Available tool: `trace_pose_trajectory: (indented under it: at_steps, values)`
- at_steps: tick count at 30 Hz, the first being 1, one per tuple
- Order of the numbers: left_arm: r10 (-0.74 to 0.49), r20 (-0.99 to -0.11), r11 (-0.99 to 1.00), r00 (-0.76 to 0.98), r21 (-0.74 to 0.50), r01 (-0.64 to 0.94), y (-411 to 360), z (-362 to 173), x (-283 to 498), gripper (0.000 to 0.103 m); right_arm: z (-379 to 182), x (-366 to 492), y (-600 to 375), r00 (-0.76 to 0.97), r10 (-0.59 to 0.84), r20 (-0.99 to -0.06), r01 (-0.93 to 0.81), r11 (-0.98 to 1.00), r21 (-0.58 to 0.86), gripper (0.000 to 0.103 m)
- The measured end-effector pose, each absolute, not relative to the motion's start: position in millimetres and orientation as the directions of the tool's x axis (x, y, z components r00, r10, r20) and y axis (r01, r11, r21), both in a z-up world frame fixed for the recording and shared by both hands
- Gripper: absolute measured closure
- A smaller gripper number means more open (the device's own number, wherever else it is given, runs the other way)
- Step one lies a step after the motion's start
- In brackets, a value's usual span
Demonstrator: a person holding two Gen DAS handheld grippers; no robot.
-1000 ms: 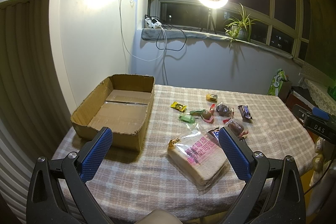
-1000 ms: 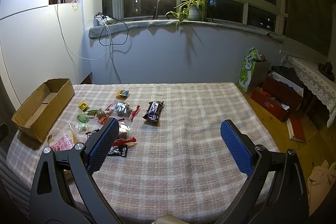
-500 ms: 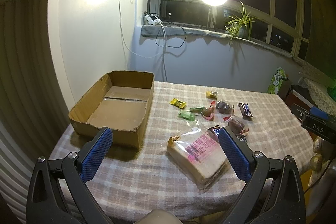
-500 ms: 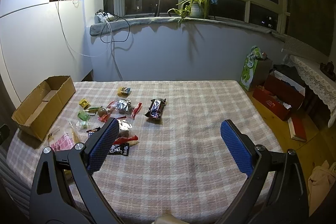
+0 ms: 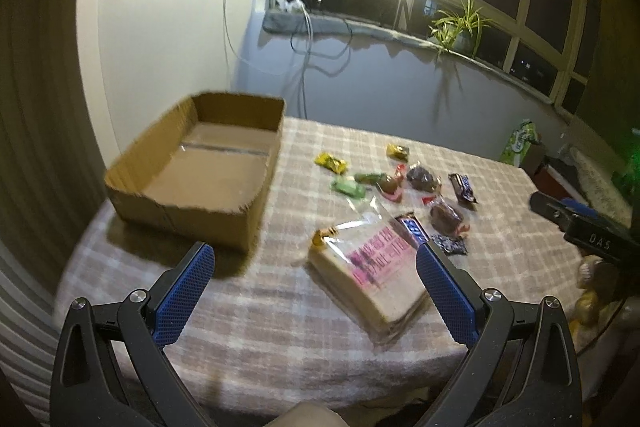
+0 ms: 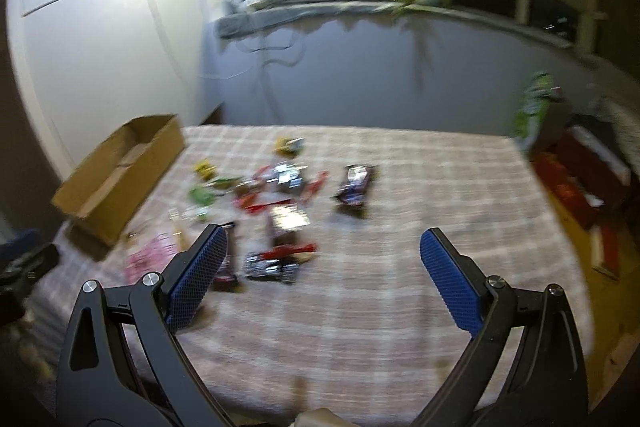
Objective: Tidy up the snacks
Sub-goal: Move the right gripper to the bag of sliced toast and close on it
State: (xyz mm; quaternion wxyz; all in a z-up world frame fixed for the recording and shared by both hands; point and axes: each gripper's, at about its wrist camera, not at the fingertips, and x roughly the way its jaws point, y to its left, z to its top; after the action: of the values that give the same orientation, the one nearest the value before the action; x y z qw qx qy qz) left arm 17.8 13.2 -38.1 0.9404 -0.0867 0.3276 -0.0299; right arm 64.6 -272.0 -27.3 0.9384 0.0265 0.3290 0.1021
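Jaws released, the left gripper [image 5: 314,289] and right gripper [image 6: 322,273] hover above wrapped snacks [image 5: 416,183] beside an open brown cardboard box [image 5: 200,171] on the checked-cloth surface [image 5: 280,327].

The cardboard box [image 5: 196,171] is brown, matt and rough at its torn edges. The checked tablecloth [image 5: 280,307] looks soft and woolly. The bread bag [image 5: 372,267] is clear, shiny plastic.

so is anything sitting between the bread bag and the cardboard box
Nothing visible does. The bread bag lies right of the cardboard box, with only bare checked tablecloth between them. The left hand-held gripper is open, above the table's near edge.
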Motion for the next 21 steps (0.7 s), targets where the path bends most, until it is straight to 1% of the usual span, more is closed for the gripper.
trace_pose_trajectory:
  at_steps: [4,7,12,16,17,18,19,20,21]
  values:
    - [-0.187,-0.635,0.966,0.750,-0.258,0.023,16,-46,24,0.002,-35,78,-253,0.673,0.351,-0.651,-0.314,0.932,0.178,0.004]
    - [-0.238,-0.648,0.950,0.723,-0.312,0.033,16,-52,28,0.003,-43,88,-239,0.589,0.442,-0.677,-0.388,0.889,0.243,0.004]
    - [-0.299,-0.667,0.929,0.683,-0.366,0.050,12,-61,35,0.005,-57,105,-228,0.455,0.561,-0.691,-0.421,0.820,0.389,0.004]
    - [-0.316,-0.677,0.926,0.665,-0.372,0.061,8,-66,40,0.008,-60,113,-214,0.379,0.610,-0.696,-0.457,0.778,0.432,0.004]
    - [-0.325,-0.680,0.924,0.657,-0.378,0.066,7,-68,41,0.009,-60,114,-212,0.366,0.614,-0.699,-0.466,0.771,0.433,0.006]
    - [-0.334,-0.684,0.920,0.649,-0.386,0.068,7,-70,42,0.012,-61,115,-208,0.349,0.619,-0.703,-0.478,0.763,0.435,0.015]
    - [-0.353,-0.686,0.912,0.636,-0.403,0.071,7,-74,44,0.015,-62,117,-203,0.323,0.628,-0.708,-0.488,0.751,0.444,0.019]
    - [-0.366,-0.689,0.907,0.626,-0.416,0.072,6,-76,46,0.019,-65,119,-199,0.297,0.636,-0.712,-0.495,0.740,0.456,0.026]
    - [-0.373,-0.691,0.903,0.619,-0.423,0.072,7,-78,47,0.020,-67,121,-195,0.277,0.641,-0.716,-0.496,0.733,0.464,0.030]
